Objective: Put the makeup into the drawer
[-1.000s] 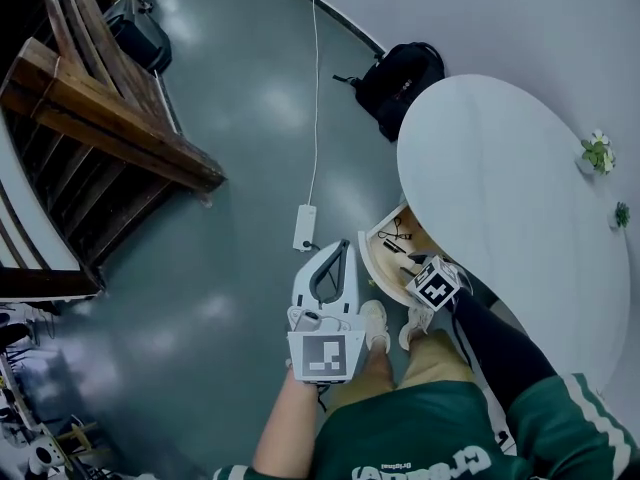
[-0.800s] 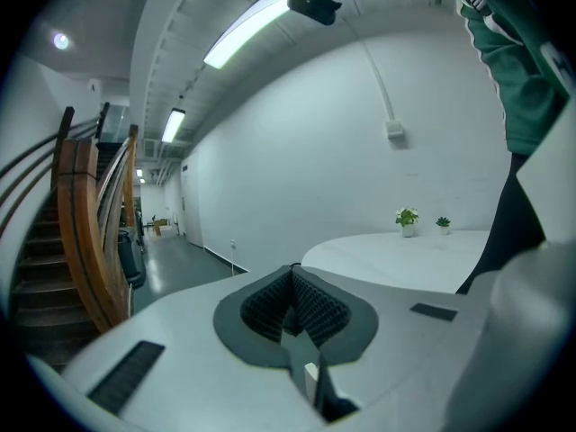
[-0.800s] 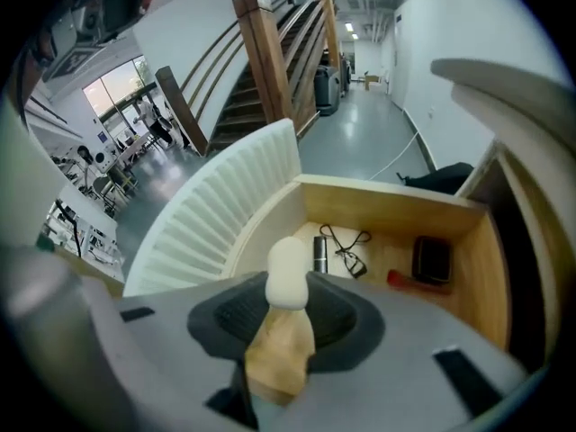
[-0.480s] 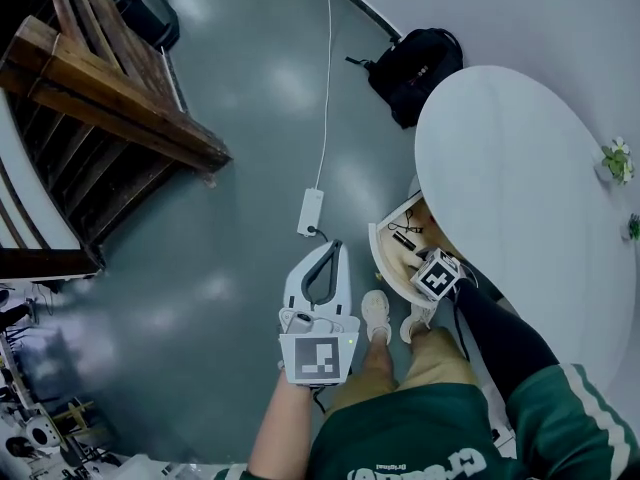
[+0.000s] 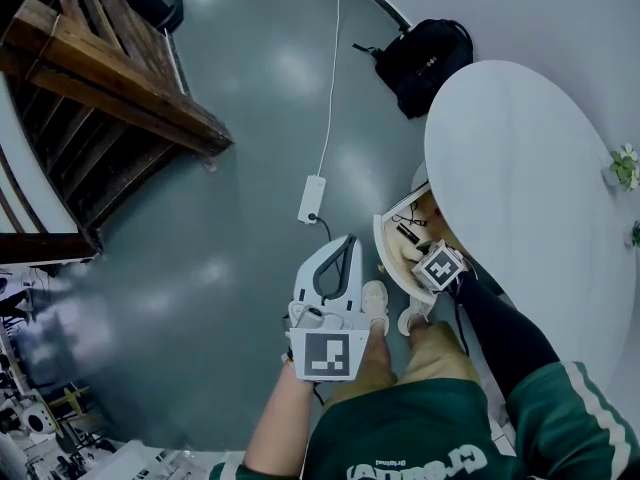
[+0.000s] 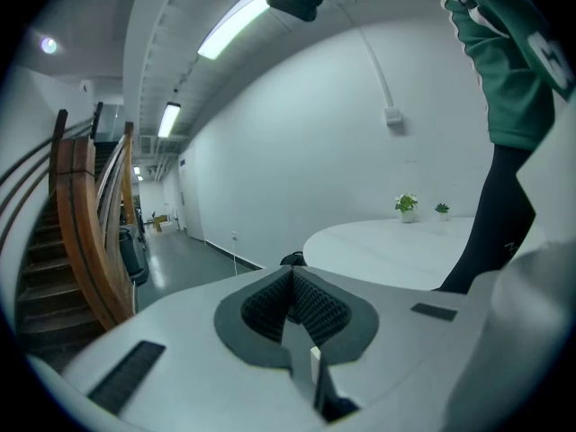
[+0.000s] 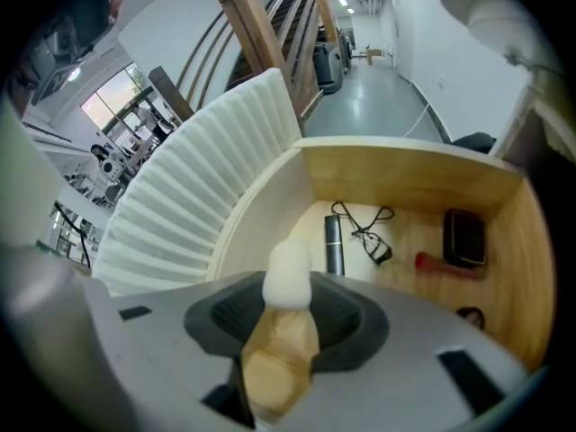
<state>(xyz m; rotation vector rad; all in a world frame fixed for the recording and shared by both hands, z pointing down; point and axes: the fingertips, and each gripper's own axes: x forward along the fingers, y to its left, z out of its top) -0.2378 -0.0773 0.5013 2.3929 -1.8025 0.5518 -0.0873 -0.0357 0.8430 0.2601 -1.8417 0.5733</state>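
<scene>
The drawer (image 5: 392,253) stands open under the white table's edge, its wooden floor (image 7: 409,259) holding several makeup pieces. My right gripper (image 7: 288,288) points steeply down into it, its marker cube (image 5: 440,266) above the drawer. A beige makeup tube with a white cap (image 7: 288,275) lies lengthwise between its jaws. The jaws have just been opening, and the tube still touches both pads. My left gripper (image 5: 347,240) hangs left of the drawer over the floor; its ribbed pads (image 6: 315,306) meet with nothing between them.
Inside the drawer lie a black stick (image 7: 334,243), a black wire tool (image 7: 371,237), a black compact (image 7: 464,238) and a red piece (image 7: 445,265). The ribbed white drawer front (image 7: 198,187) rises at left. A backpack (image 5: 425,53), power strip (image 5: 312,198) and stairs (image 5: 100,78) surround.
Both grippers have sunk a little. The right one has dipped closer to the drawer's inside, still carrying the tube; the left one stays beside it.
</scene>
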